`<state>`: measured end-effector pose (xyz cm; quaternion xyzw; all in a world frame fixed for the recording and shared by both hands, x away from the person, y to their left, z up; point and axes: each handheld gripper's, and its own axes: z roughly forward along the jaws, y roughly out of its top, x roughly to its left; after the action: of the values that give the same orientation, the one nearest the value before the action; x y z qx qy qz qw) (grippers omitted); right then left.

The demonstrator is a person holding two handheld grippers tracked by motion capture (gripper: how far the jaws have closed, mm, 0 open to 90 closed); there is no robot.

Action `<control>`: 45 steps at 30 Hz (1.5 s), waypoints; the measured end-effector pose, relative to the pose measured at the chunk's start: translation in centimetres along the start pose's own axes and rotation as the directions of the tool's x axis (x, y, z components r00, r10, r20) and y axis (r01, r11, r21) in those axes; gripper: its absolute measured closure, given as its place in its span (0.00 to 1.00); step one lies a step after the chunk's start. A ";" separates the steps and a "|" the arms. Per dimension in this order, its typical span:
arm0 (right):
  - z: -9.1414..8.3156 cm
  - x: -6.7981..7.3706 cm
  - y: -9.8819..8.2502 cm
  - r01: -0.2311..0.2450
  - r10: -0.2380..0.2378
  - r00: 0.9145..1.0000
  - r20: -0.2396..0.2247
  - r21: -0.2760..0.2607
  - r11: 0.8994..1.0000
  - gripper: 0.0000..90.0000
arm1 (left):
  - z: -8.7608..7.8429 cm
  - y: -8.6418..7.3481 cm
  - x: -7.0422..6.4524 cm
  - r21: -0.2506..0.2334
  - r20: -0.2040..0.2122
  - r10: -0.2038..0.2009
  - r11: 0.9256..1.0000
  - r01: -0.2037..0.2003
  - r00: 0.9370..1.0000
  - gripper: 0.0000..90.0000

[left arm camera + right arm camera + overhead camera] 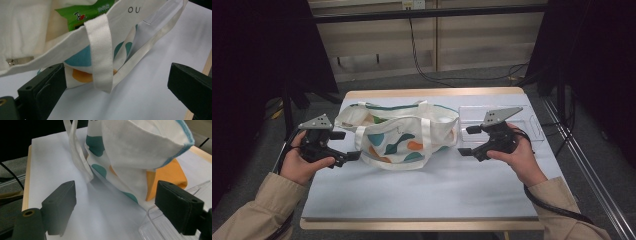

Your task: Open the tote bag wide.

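A: Left gripper (346,146)?
B: Jaws spread, empty, at the bag's (398,134) left end; the strap (101,53) hangs between them, nearest.
A: Right gripper (468,140)?
B: Also released, holding nothing, at the right end, beside the tray (532,122).

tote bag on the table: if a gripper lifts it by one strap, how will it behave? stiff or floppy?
Probably floppy: the tote bag is thin cloth that sags and folds, and its strap hangs limp. Lifted by one strap, it would likely tilt and its mouth slump. The green packet inside could shift or slide out. It looks light, so a push would likely crumple or drag it.
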<state>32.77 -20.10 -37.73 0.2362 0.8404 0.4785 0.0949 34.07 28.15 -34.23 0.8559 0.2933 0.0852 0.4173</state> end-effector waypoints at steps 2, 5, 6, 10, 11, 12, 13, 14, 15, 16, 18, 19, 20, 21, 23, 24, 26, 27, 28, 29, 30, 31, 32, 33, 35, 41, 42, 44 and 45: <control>0.1 0.0 0.3 0.002 -0.002 1.000 0.002 0.003 1.000 0.20 | 0.0 0.4 0.2 0.005 0.000 0.005 1.000 -0.005 1.000 0.02; 0.2 -0.1 0.6 0.003 -0.003 1.000 -0.006 0.000 1.000 0.22 | 0.0 0.9 0.5 0.016 -0.006 0.013 1.000 -0.013 1.000 0.02; 0.2 -0.1 0.7 0.004 -0.004 1.000 -0.009 -0.001 1.000 0.22 | 0.1 1.1 0.6 0.011 -0.002 0.009 1.000 -0.009 1.000 0.02; 0.3 -0.2 1.0 0.004 -0.004 1.000 -0.014 0.001 1.000 0.22 | 0.2 1.7 0.8 0.009 0.001 0.005 1.000 -0.005 1.000 0.03; 0.3 -0.2 1.1 0.007 -0.007 1.000 -0.015 -0.002 1.000 0.22 | 0.3 1.8 0.9 0.004 0.007 0.005 1.000 -0.005 1.000 0.03; 0.4 -0.3 1.2 0.010 -0.010 1.000 -0.014 0.000 1.000 0.22 | 0.3 2.0 1.0 0.008 0.001 0.005 1.000 -0.005 1.000 0.03; 0.4 -0.3 1.4 0.017 -0.017 1.000 -0.015 -0.003 1.000 0.22 | 0.3 2.1 1.0 0.005 0.007 0.002 1.000 -0.002 1.000 0.03; 0.4 -0.3 1.4 0.017 -0.017 1.000 -0.015 -0.003 1.000 0.22 | 0.4 2.2 1.1 0.007 0.005 0.002 1.000 -0.002 1.000 0.03; 0.4 -0.2 1.4 0.017 -0.017 1.000 -0.017 -0.003 1.000 0.22 | 0.5 2.3 1.1 0.008 0.007 -0.002 1.000 0.002 1.000 0.03; 0.4 -0.3 1.6 0.019 -0.019 1.000 -0.017 -0.005 1.000 0.22 | 0.4 2.4 1.2 0.013 0.007 -0.002 1.000 0.002 1.000 0.03; 0.4 -0.2 1.9 0.017 -0.017 1.000 -0.019 -0.011 1.000 0.22 | 0.5 2.6 1.3 0.012 0.007 -0.002 1.000 0.002 1.000 0.03; 0.4 -0.2 1.9 0.017 -0.017 1.000 -0.019 -0.011 1.000 0.22 | 0.5 2.6 1.4 0.009 0.005 -0.003 1.000 0.003 1.000 0.03; 0.4 -0.2 2.0 0.021 -0.021 1.000 -0.017 -0.015 1.000 0.22 | 0.5 2.8 1.5 0.012 0.007 -0.003 1.000 0.003 1.000 0.03; 0.4 -0.2 2.1 0.021 -0.022 1.000 -0.020 -0.018 1.000 0.22 | 0.5 2.9 1.6 0.008 0.004 -0.006 1.000 0.006 1.000 0.03; 0.4 -0.2 2.4 0.025 -0.026 0.999 -0.020 -0.022 0.999 0.22 | 0.5 3.1 1.8 0.004 0.002 -0.010 1.000 0.010 1.000 0.03; 0.4 -0.2 2.5 0.029 -0.030 0.999 -0.020 -0.024 0.999 0.22 | 0.6 3.1 1.8 0.000 0.003 -0.017 1.000 0.017 1.000 0.03; 0.6 -0.2 2.8 0.034 -0.034 0.999 -0.026 -0.026 0.999 0.22 | 0.8 3.3 2.0 0.013 -0.010 -0.019 1.000 0.020 1.000 0.03; 0.6 -0.2 2.8 0.034 -0.034 0.999 -0.026 -0.026 0.999 0.22 | 0.8 3.3 2.0 0.013 -0.010 -0.019 1.000 0.020 1.000 0.03; 0.6 -0.1 2.8 0.037 -0.038 0.999 -0.027 -0.025 0.999 0.22 | 0.8 3.3 2.1 0.018 -0.016 -0.019 1.000 0.020 1.000 0.03; 0.7 -0.1 2.9 0.044 -0.045 0.999 -0.028 -0.021 0.999 0.22 | 0.9 3.4 2.1 0.019 -0.018 -0.020 1.000 0.020 1.000 0.03; 0.8 -0.1 3.0 0.049 -0.049 0.999 -0.023 -0.020 0.999 0.22 | 0.9 3.4 2.2 0.021 -0.021 -0.021 1.000 0.021 1.000 0.03; 0.8 -0.1 3.0 0.049 -0.049 0.999 -0.023 -0.020 0.999 0.22 | 0.9 3.4 2.2 0.020 -0.020 -0.024 1.000 0.024 1.000 0.03; 0.8 -0.1 3.1 0.052 -0.052 0.998 -0.025 -0.021 0.998 0.22 | 0.8 3.4 2.2 0.025 -0.029 -0.025 0.999 0.025 0.999 0.03; 0.8 -0.1 3.1 0.052 -0.053 0.998 -0.024 -0.022 0.998 0.22 | 0.8 3.5 2.3 0.023 -0.029 -0.025 0.999 0.025 0.999 0.03; 0.8 -0.2 3.2 0.050 -0.050 0.998 -0.022 -0.019 0.999 0.22 | 0.8 3.5 2.3 0.020 -0.032 -0.021 1.000 0.022 0.999 0.03; 0.8 -0.4 3.8 0.048 -0.049 0.999 -0.018 -0.032 0.998 0.22 | 0.7 3.9 2.4 0.030 -0.039 -0.012 0.999 0.014 0.999 0.03; 0.8 -0.4 4.0 0.049 -0.050 0.999 -0.018 -0.035 0.998 0.22 | 0.7 4.0 2.4 0.032 -0.036 -0.010 0.999 0.011 0.999 0.03; 1.0 -0.2 4.5 0.054 -0.055 0.998 -0.017 -0.042 0.998 0.22 | 0.8 4.2 2.3 0.032 -0.036 -0.006 0.999 0.007 0.999 0.03; 1.0 -0.2 4.5 0.054 -0.055 0.998 -0.017 -0.042 0.998 0.22 | 0.8 4.2 2.3 0.032 -0.036 -0.006 0.999 0.007 0.999 0.03</control>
<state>34.73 -17.52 -34.50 0.2067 0.8372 0.4953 0.1051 38.05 26.92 -31.70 0.8598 0.3050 0.0946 0.3984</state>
